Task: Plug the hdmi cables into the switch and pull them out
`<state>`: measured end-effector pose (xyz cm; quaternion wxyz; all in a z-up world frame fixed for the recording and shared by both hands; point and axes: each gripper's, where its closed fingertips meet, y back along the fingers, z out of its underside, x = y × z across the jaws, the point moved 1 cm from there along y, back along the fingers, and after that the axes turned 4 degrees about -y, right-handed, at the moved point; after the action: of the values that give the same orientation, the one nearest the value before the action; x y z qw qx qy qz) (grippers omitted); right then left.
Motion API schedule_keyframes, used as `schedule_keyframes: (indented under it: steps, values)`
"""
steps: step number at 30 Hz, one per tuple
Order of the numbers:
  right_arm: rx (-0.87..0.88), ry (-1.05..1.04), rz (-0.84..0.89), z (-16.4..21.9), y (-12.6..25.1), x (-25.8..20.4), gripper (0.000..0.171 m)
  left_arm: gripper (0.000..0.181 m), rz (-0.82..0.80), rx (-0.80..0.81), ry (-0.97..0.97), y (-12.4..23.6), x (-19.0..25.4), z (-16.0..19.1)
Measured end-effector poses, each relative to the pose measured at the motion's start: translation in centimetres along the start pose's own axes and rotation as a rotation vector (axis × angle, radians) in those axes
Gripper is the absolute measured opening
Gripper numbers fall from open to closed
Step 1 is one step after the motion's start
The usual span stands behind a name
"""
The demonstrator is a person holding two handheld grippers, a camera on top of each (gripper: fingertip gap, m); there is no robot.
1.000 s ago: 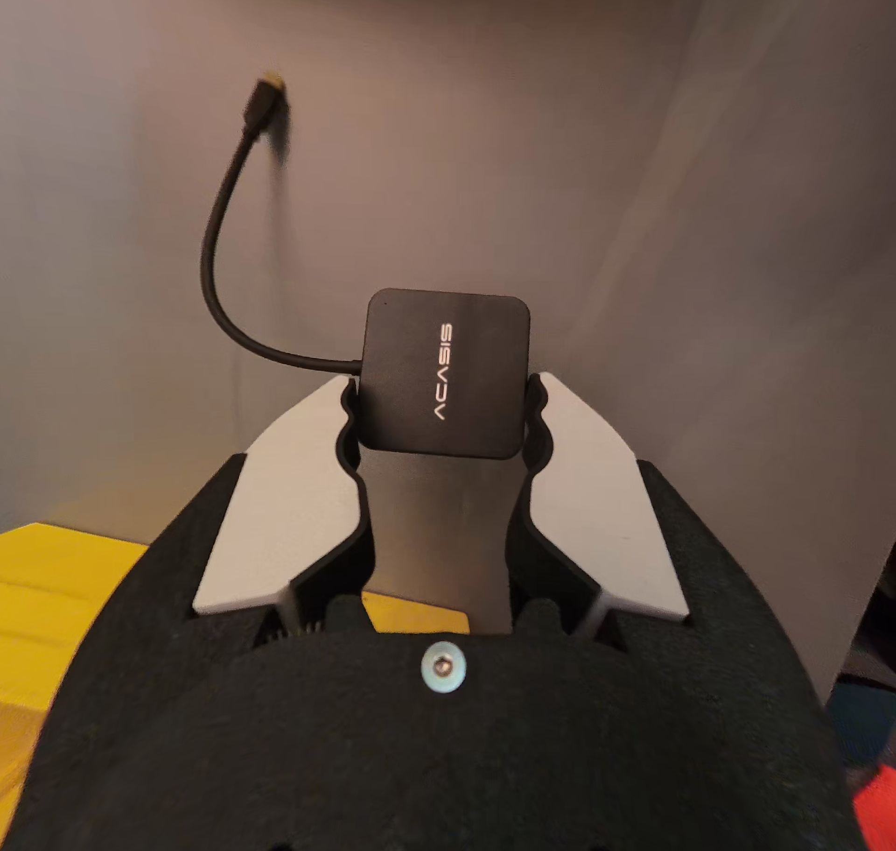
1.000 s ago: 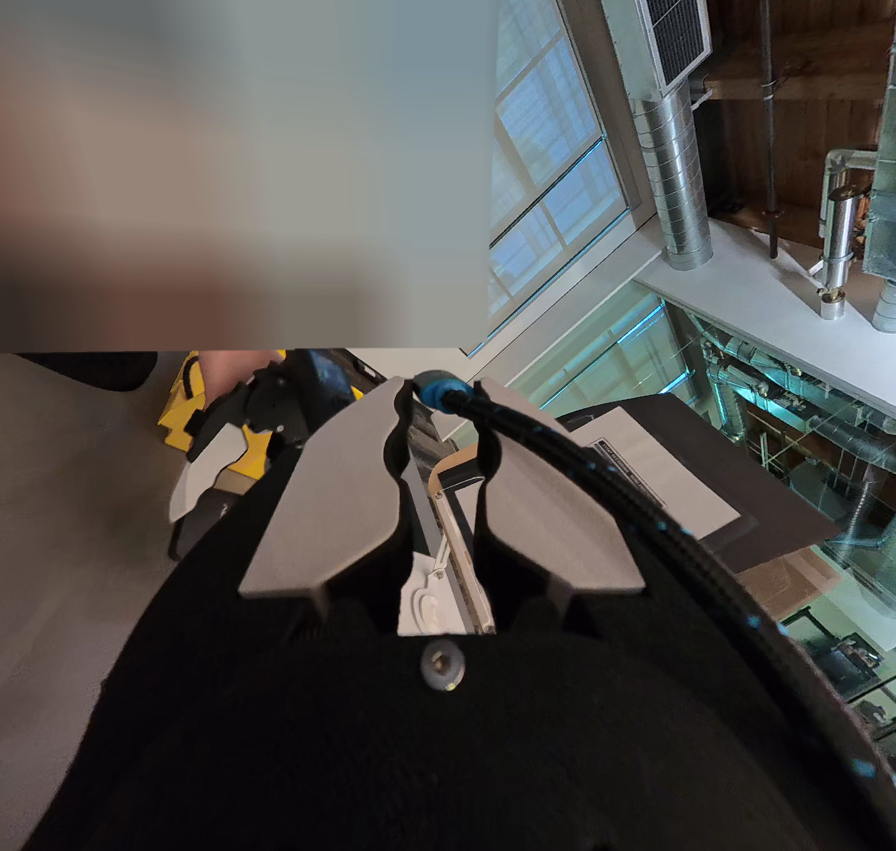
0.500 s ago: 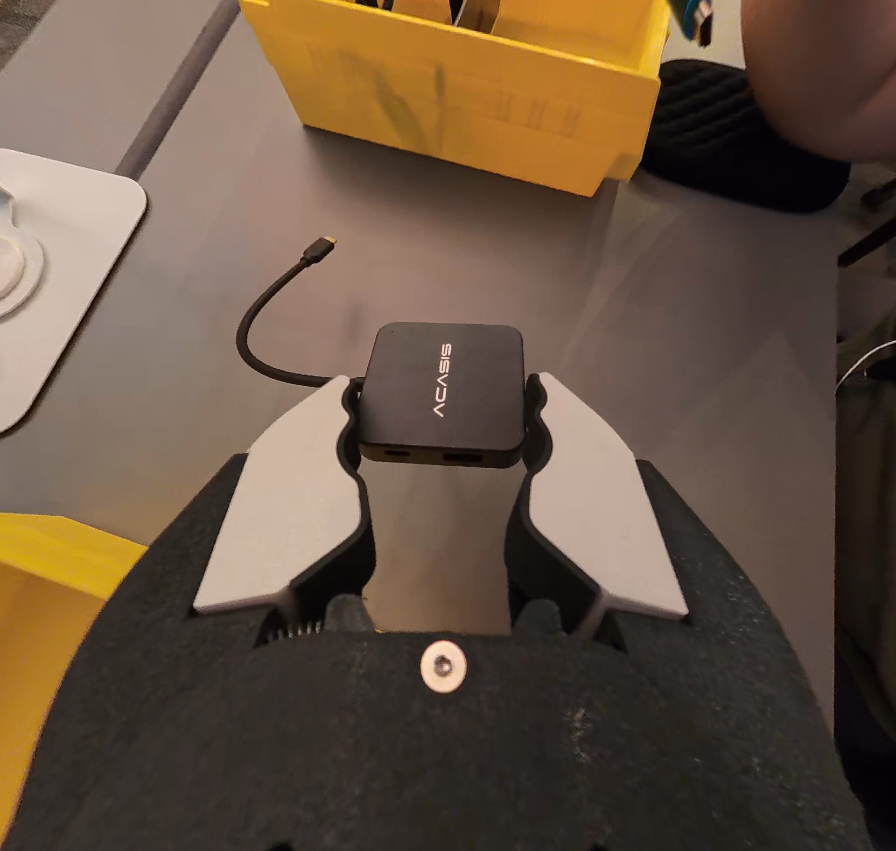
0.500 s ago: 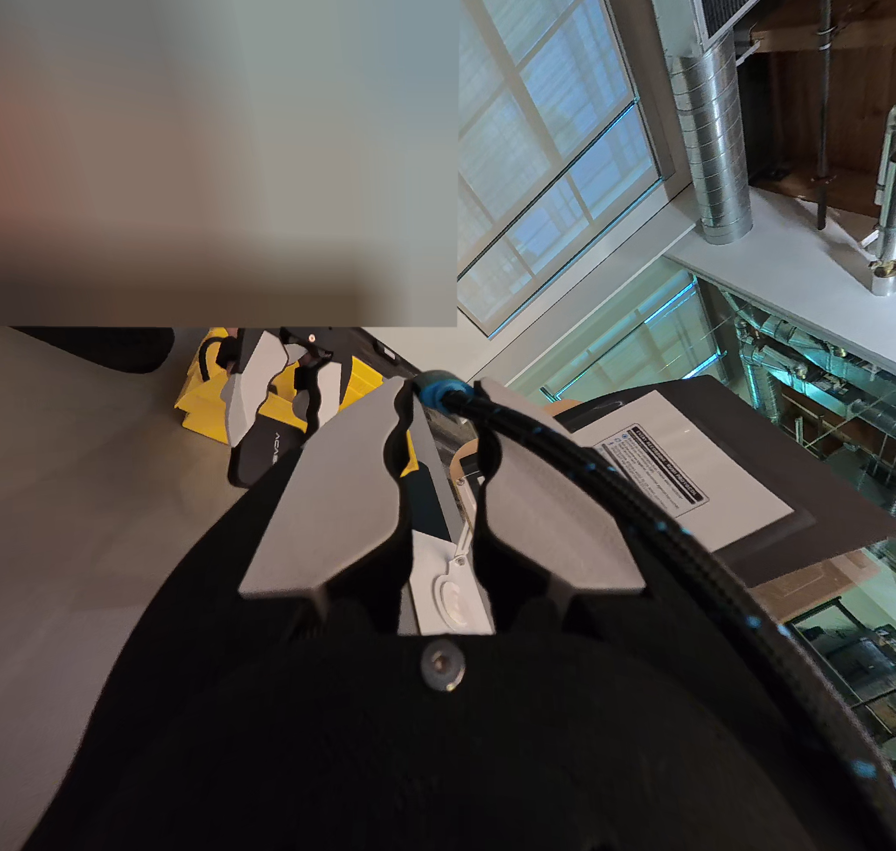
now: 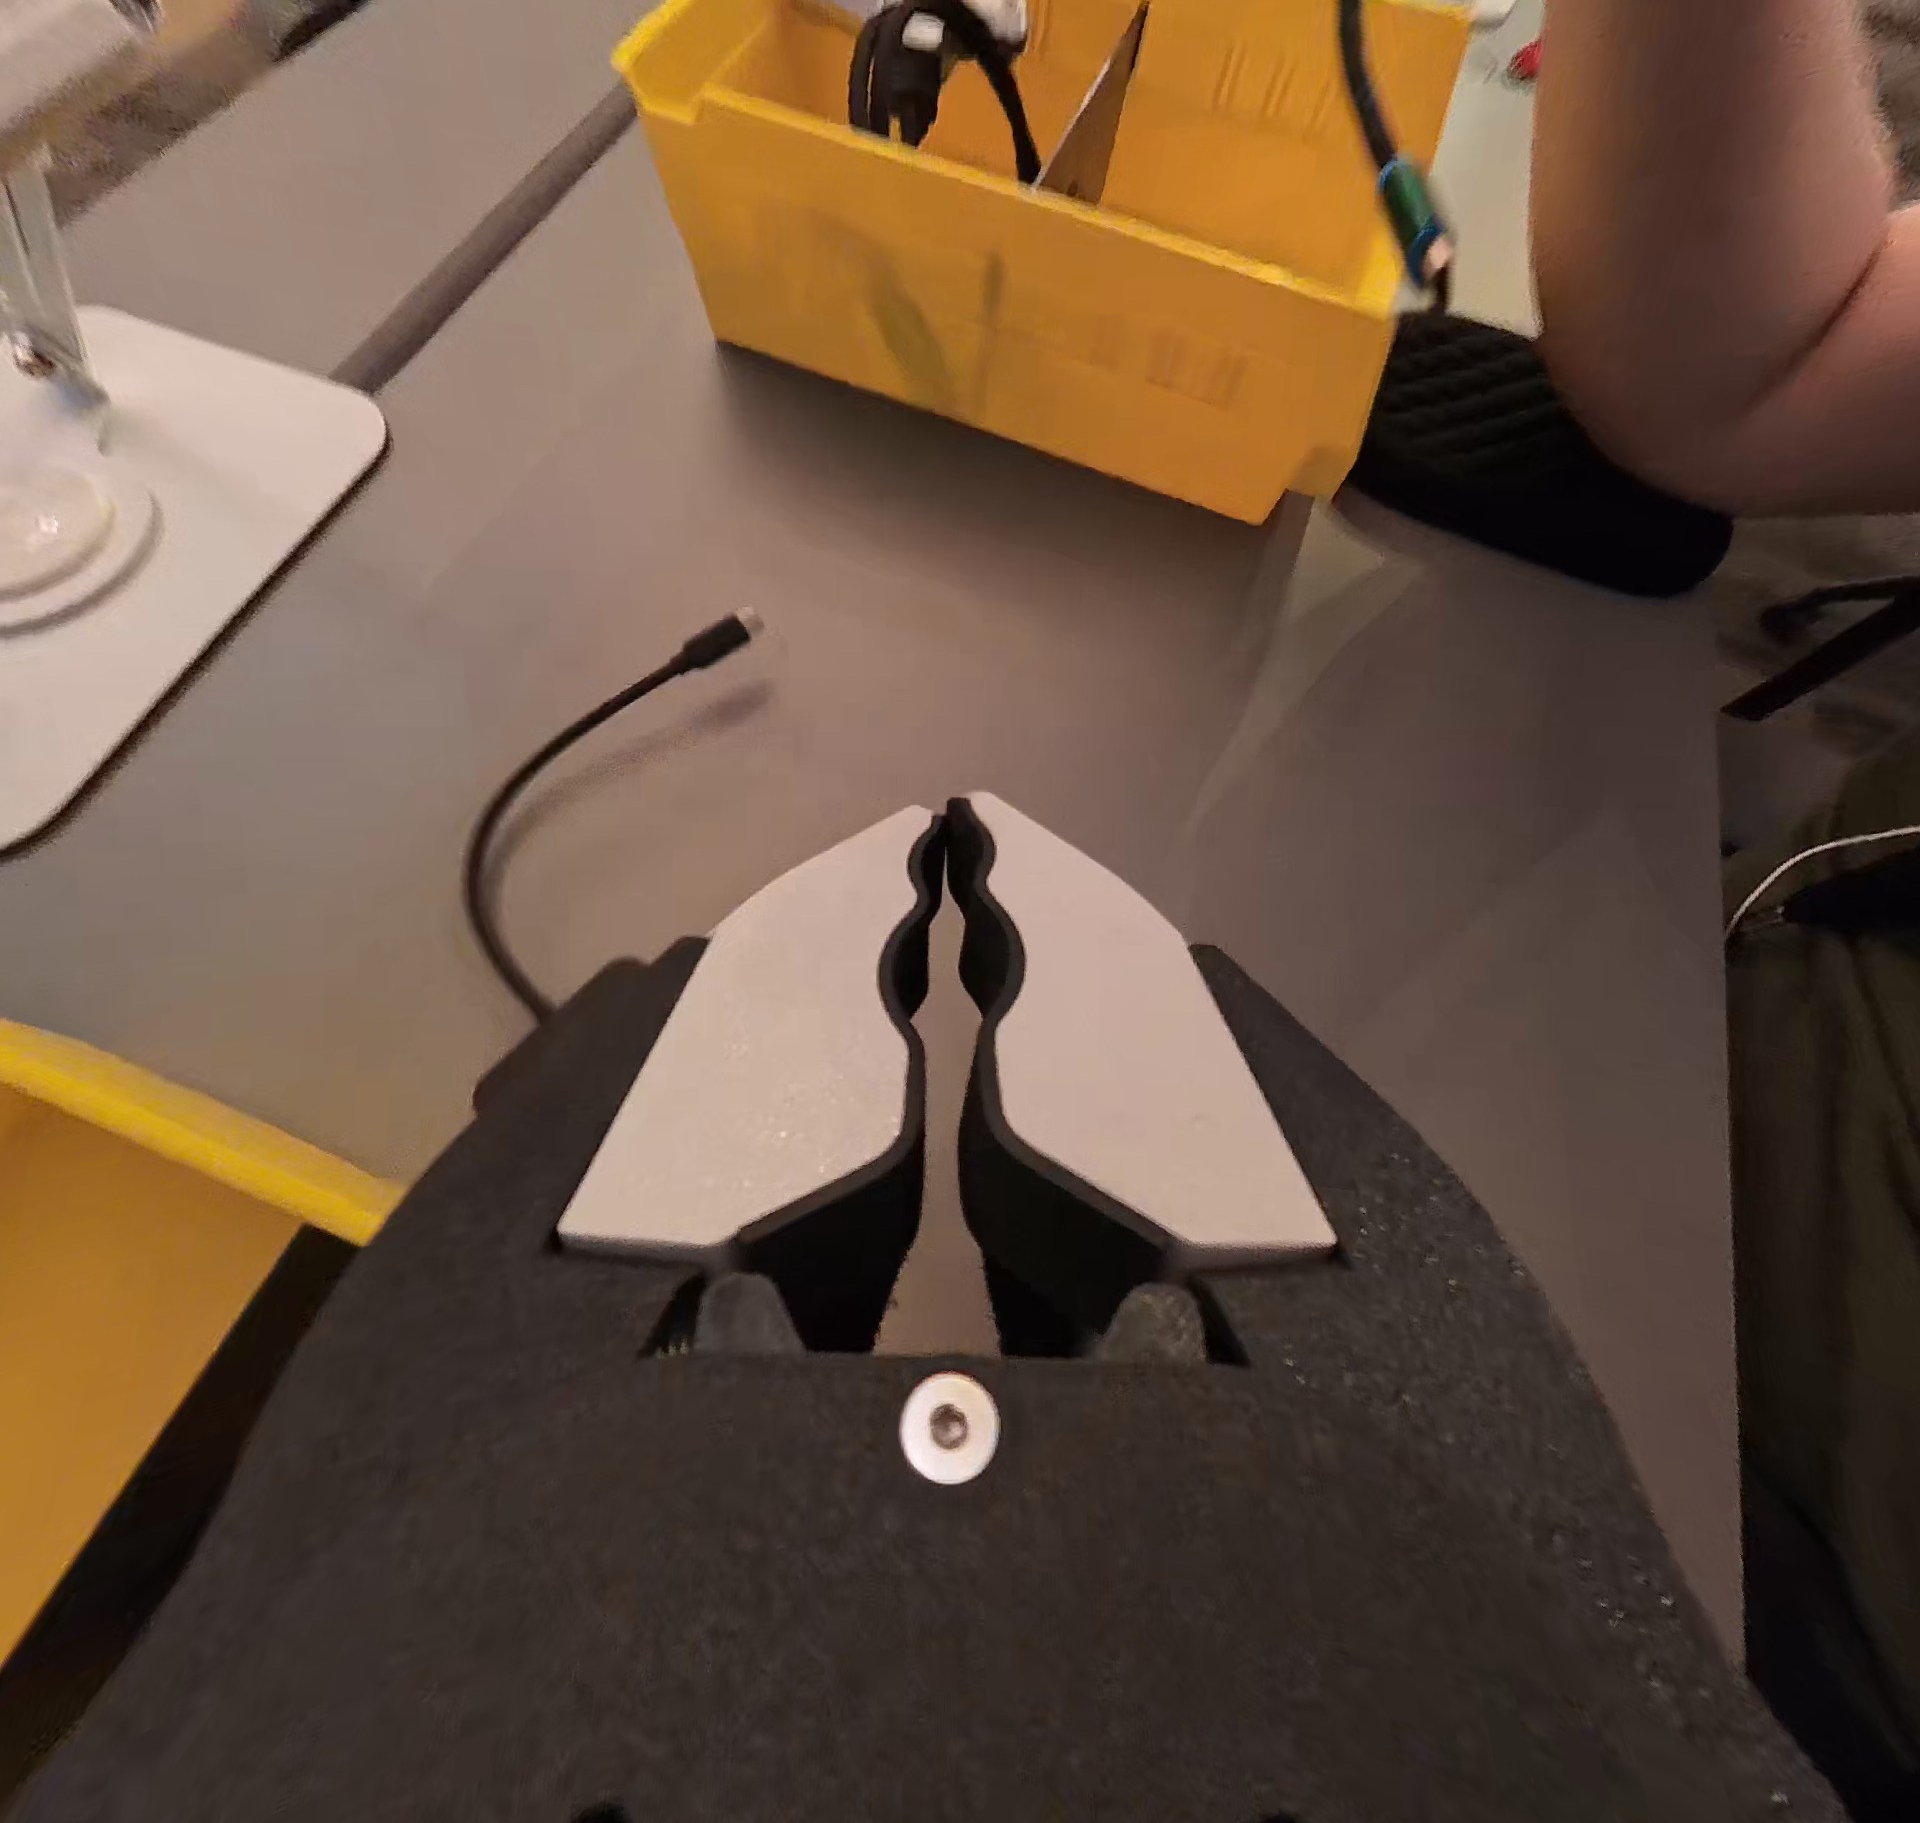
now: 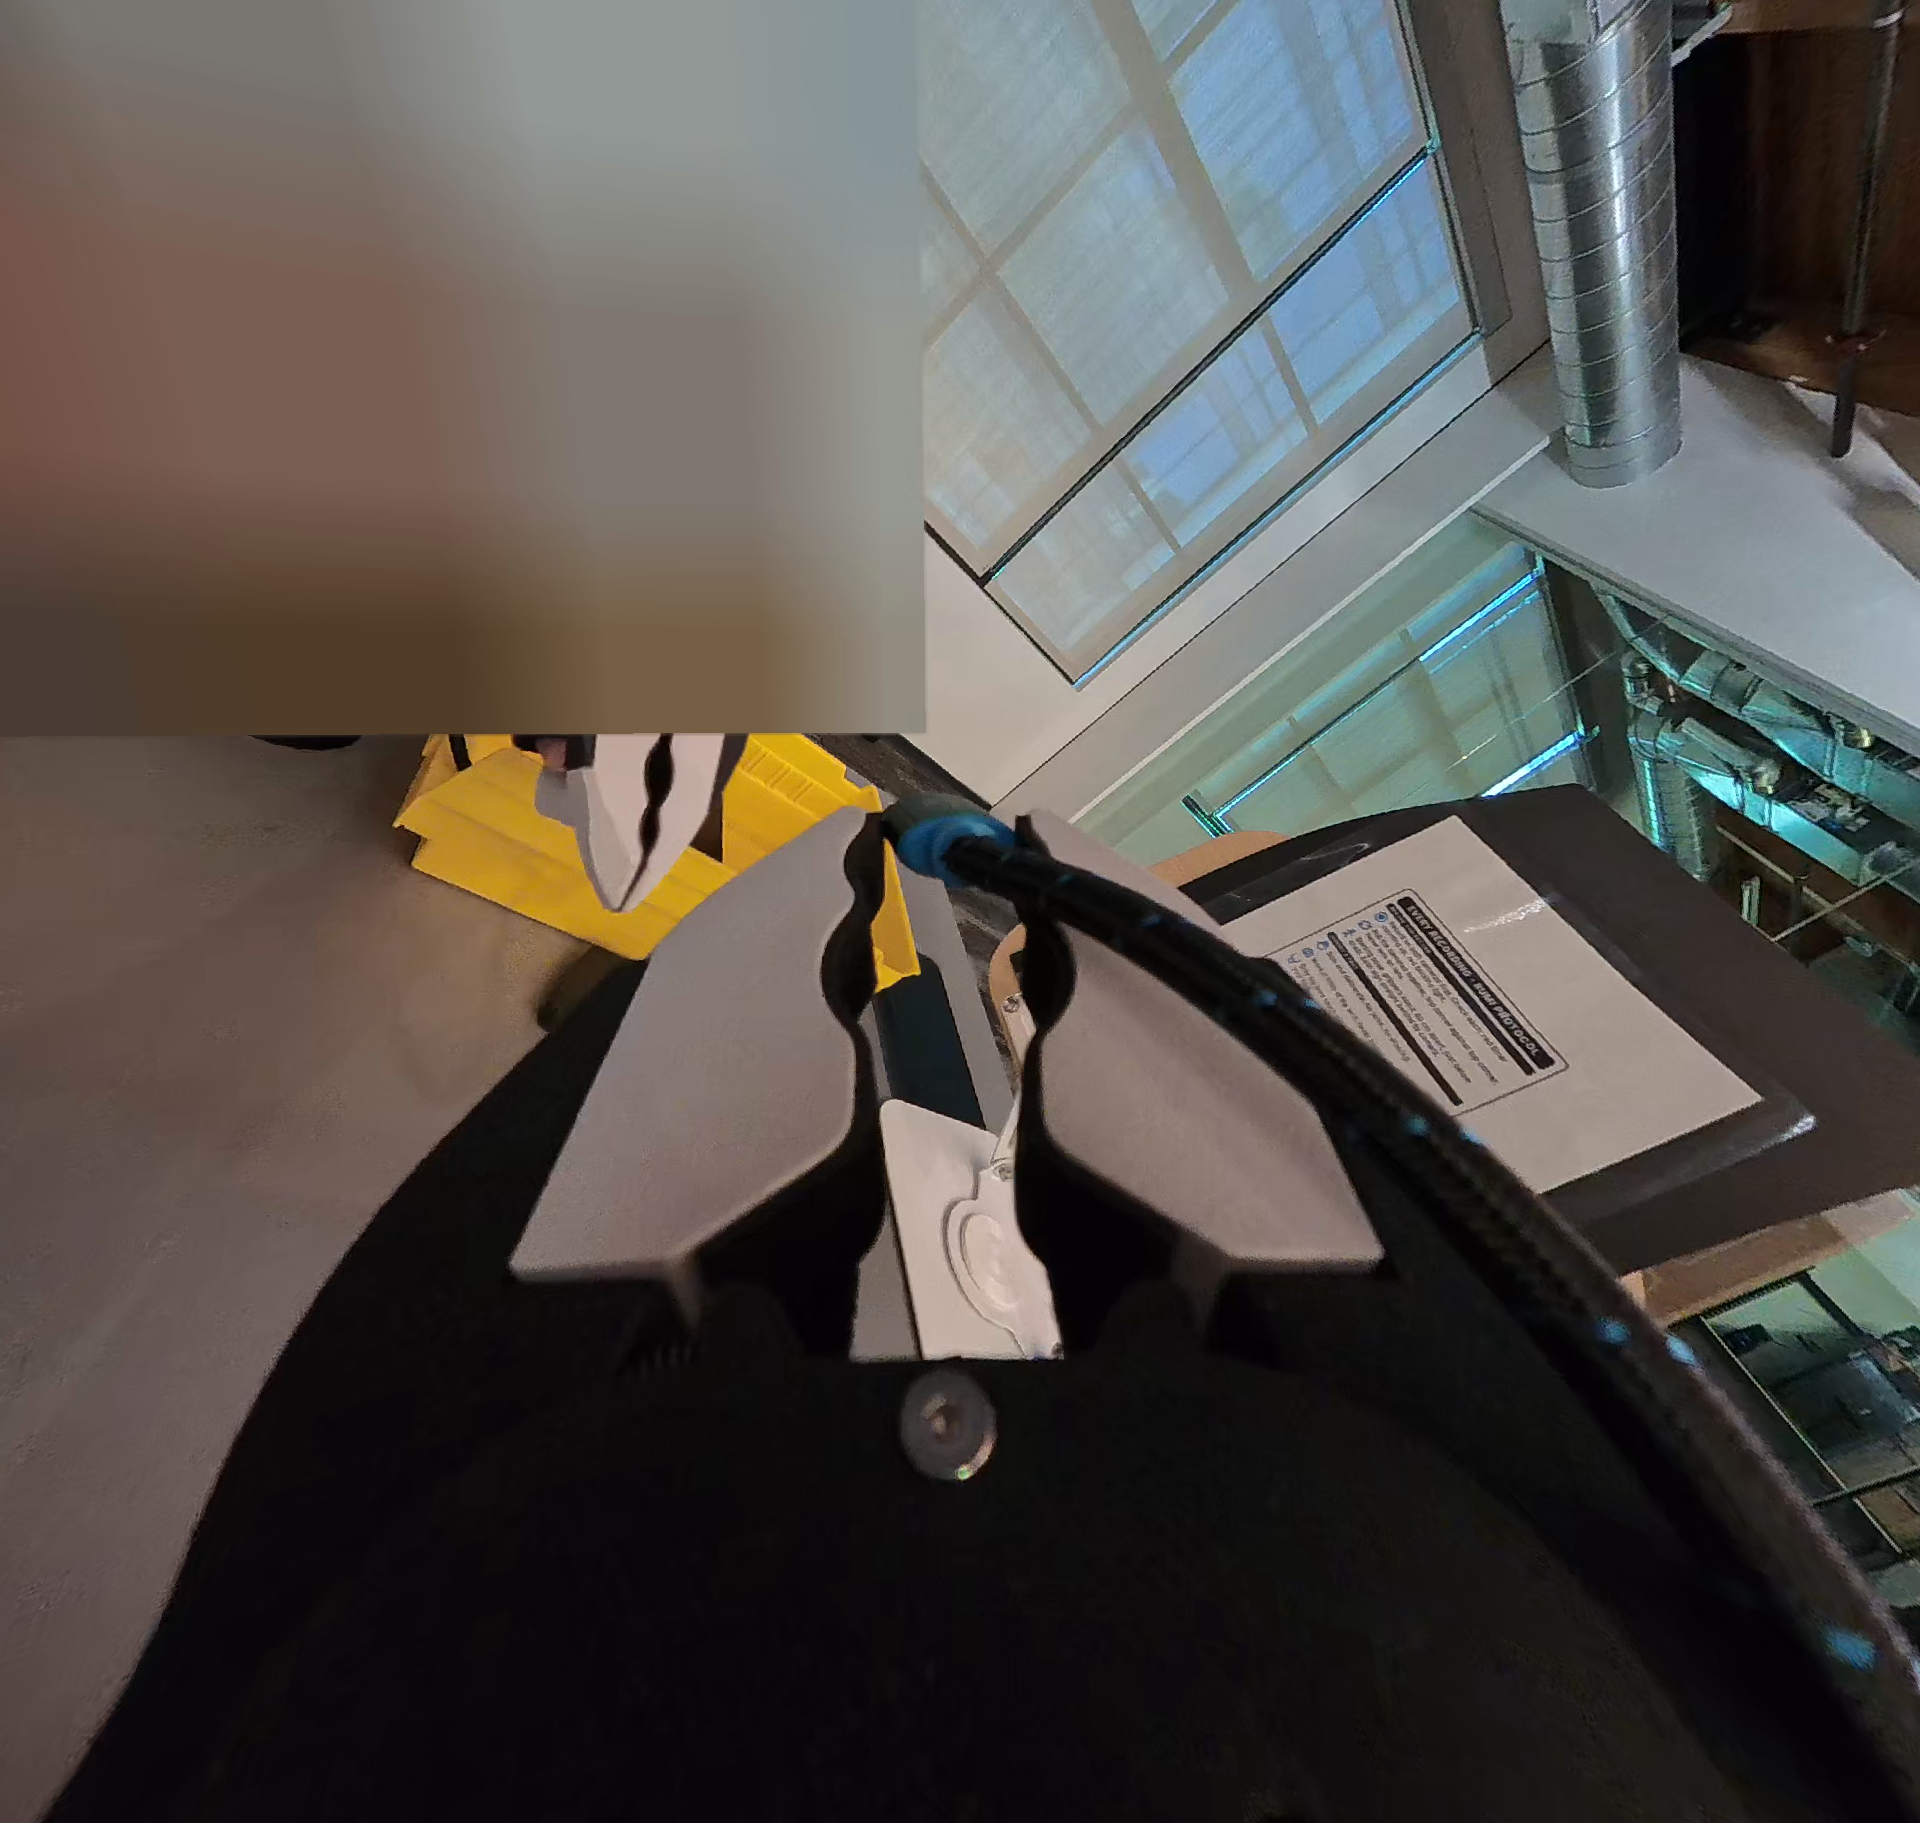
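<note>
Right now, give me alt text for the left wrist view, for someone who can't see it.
The left gripper is shut on nothing above a grey table. A thin black cable curves out from under it. Beyond stands a yellow bin holding cables, with a green-tipped cable dangling beside a person's arm.

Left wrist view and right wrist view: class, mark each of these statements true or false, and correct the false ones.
1. The left gripper is shut with nothing between its fingers. True.
2. The right gripper grips a braided black cable near its blue collar. True.
3. The yellow bin is empty. False: black cables sit in it.
4. The short black cable ends inside the bin. False: its plug is over the grey table, outside the bin.
</note>
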<state>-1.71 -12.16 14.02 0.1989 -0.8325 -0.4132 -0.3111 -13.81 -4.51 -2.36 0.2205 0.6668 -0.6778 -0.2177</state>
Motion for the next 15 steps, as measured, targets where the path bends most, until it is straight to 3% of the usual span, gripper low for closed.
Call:
schedule_keyframes:
  steps: [3, 5, 9, 11, 13, 15]
  values:
    - [0.012, -0.004, 0.004, -0.2, 0.2, 0.2, 0.024, 0.004, -0.172, -0.167, -0.028, -1.0, -1.3, 2.3]
    - [0.012, -0.005, 0.007, -0.2, 0.3, 0.3, 0.024, 0.029, -0.306, -0.297, -0.011, -1.9, -2.4, 3.7]
    - [-0.003, 0.0, 0.005, 0.0, 0.1, 0.2, 0.024, 0.036, -0.487, -0.559, 0.121, -3.5, -4.3, 6.4]
    - [-0.006, 0.009, 0.003, -0.1, 0.1, 0.1, 0.024, 0.035, -0.526, -0.606, 0.27, -4.1, -4.2, 6.7]
    - [-0.005, 0.021, 0.006, -0.3, 0.3, 0.1, 0.024, 0.022, -0.388, -0.557, 0.343, -6.1, -1.9, 5.2]
    - [0.006, 0.022, 0.012, -0.7, 0.6, 0.2, 0.024, 0.031, -0.477, -0.522, 0.321, -6.3, -3.1, 4.4]
